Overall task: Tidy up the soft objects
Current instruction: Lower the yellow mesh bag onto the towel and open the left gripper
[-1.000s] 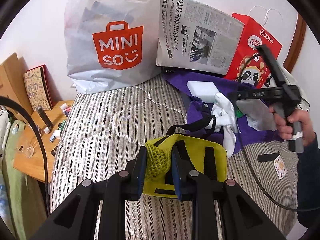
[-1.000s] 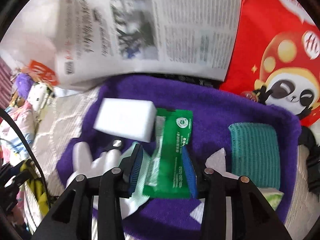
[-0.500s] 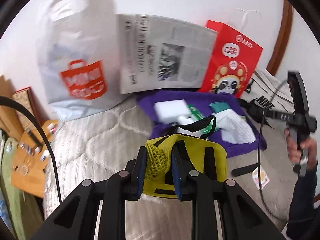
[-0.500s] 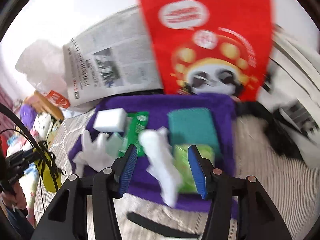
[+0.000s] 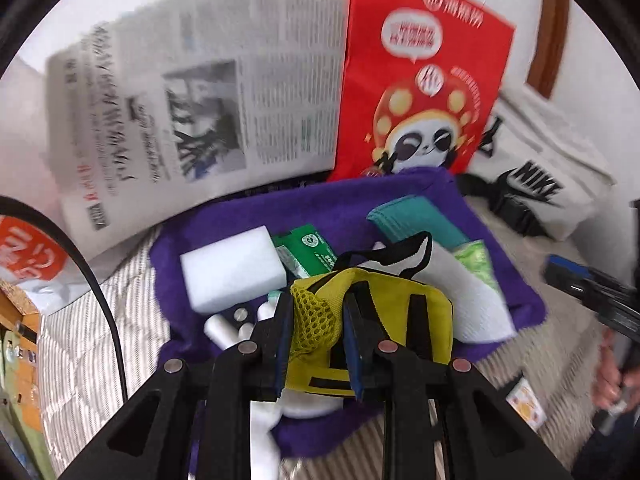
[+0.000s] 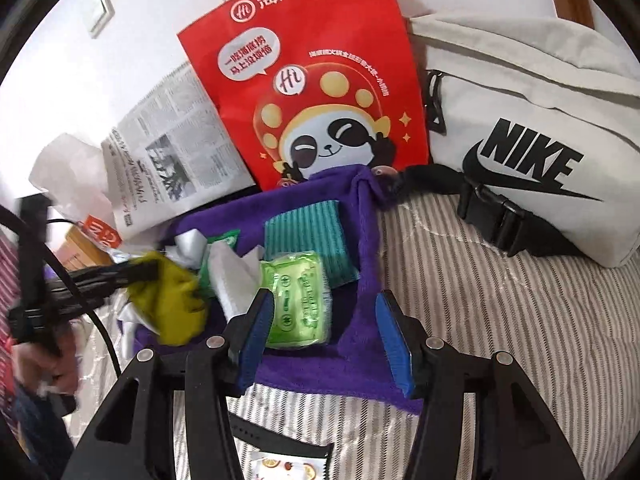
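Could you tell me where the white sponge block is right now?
In the left wrist view, the white sponge lies on the left part of the purple towel, beside the green packet, below the newspaper.

A home bedroom; a bed [image 6: 460, 280] under a striped quilted cover carries the things; a red paper shopping bag [image 6: 304, 80], a newspaper [image 5: 200, 120] and a white Nike waist bag [image 6: 540, 128] lean against the white wall; a wooden bedside shelf [image 5: 16, 312] stands alongside.
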A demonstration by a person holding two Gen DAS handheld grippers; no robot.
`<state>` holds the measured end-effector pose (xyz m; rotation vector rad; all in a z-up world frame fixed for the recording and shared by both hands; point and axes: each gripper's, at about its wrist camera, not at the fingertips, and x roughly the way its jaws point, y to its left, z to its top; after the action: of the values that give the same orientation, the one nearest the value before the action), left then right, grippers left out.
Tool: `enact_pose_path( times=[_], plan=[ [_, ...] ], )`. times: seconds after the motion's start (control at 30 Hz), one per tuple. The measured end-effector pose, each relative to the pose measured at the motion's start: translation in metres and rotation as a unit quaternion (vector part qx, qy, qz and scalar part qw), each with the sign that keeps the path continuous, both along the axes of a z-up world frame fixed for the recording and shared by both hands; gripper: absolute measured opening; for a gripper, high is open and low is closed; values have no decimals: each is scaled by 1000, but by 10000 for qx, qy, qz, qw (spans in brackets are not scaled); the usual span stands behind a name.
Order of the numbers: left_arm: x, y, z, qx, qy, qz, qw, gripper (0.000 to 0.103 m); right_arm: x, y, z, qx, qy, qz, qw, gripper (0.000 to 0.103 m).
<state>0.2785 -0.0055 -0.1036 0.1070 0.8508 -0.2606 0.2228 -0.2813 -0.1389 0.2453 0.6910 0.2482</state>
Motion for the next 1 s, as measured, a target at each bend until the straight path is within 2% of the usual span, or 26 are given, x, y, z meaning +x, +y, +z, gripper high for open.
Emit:
enact_pose_path(
  times=[0.13, 0.23, 0.33, 0.5, 0.53, 0.57, 0.63, 0.7, 0.87, 1.0],
  plan=[
    [16, -12, -25, -134, 254, 83, 9996, 23, -5, 0, -1, 215, -5, 218, 9995, 53],
    [13, -24, -43, 224, 328, 77, 9992, 23, -6, 4, -2, 180, 27, 260, 9995, 53],
    [10, -24, -48, 235, 358, 112, 9990, 24, -7, 7, -4, 96, 74, 278, 9995, 53],
    [9, -25, -46, 205, 497, 169, 9984, 28, -8, 8, -7, 120, 123, 347, 9993, 53],
    [7, -24, -45, 195, 518, 139, 9984, 35, -8, 7, -7, 151, 134, 365, 9991, 53],
    [4, -26, -44, 184, 531, 84, 9984, 47, -8, 7, -7, 201, 131, 395, 9989, 54],
    [2, -27, -41, 263, 501, 83, 9984, 59, -9, 6, -6, 295, 122, 448, 9985, 56],
    [-4, -29, -36, 375, 424, 124, 9983, 60, -10, 7, -5, 279, 102, 455, 9985, 56],
    [-16, -29, -14, 304, 204, 194, 9991, 60, -12, 8, -4, 114, 45, 386, 9992, 57],
    [-54, -38, 2, 367, -127, -234, 9990, 60, -9, 4, -5, -1, 68, 272, 9996, 57]
  ],
)
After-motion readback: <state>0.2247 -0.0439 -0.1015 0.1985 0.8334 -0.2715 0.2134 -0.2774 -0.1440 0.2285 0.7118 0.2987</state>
